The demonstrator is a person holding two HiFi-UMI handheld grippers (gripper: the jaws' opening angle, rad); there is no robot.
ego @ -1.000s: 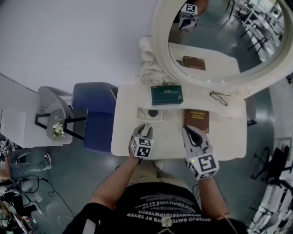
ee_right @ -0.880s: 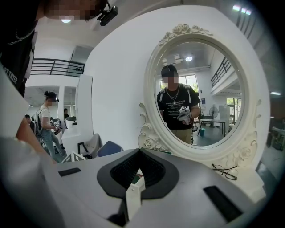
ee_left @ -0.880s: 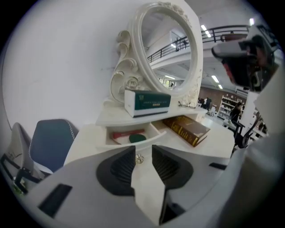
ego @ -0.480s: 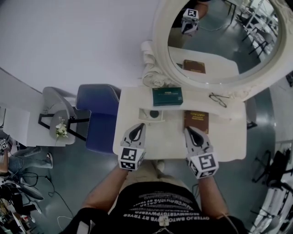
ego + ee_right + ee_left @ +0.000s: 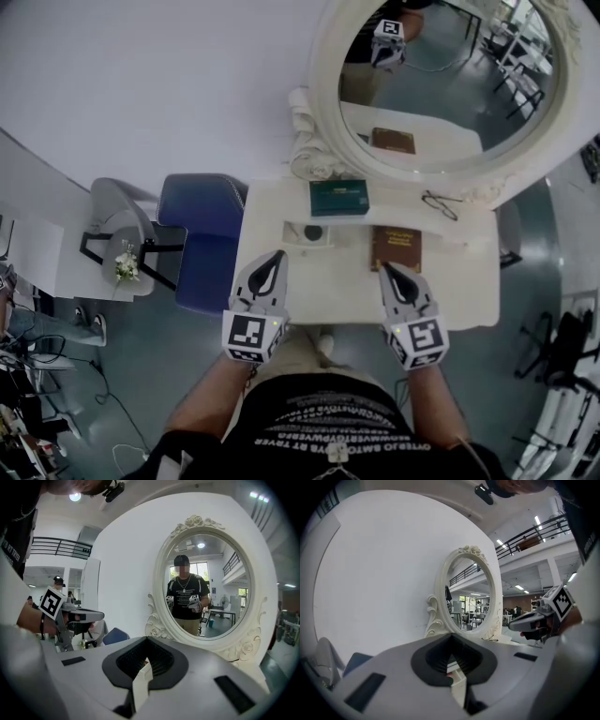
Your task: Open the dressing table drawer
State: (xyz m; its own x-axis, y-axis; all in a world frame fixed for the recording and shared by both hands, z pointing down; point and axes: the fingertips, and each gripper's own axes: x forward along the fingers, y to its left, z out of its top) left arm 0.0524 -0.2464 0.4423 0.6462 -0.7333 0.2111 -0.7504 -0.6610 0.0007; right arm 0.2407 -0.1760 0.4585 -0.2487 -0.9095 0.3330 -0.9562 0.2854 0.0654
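Observation:
The white dressing table [image 5: 469, 281] stands under an oval mirror [image 5: 441, 84]. Its drawer front is hidden below the tabletop's front edge. My left gripper [image 5: 275, 257] hovers above the table's front left part, shut and empty. My right gripper [image 5: 387, 269] hovers above the front right, just short of a brown book [image 5: 397, 247], also shut with nothing held. In the left gripper view the closed left gripper [image 5: 452, 667] points at the mirror [image 5: 471, 602], with the right gripper [image 5: 534, 620] beside it. The right gripper view shows the shut right gripper [image 5: 143, 672] facing the mirror [image 5: 206, 583].
On the tabletop lie a green box [image 5: 339, 197], a pair of glasses [image 5: 439, 204] and a small square dish [image 5: 307, 234]. A blue chair [image 5: 202, 239] stands against the table's left side. Beyond it a grey chair [image 5: 117, 225] bears a small bunch of flowers [image 5: 124, 267].
My left gripper has risen from the table's front edge towards the head camera, drifted a little left, and its jaws have gone from open to shut. The right gripper has hardly moved.

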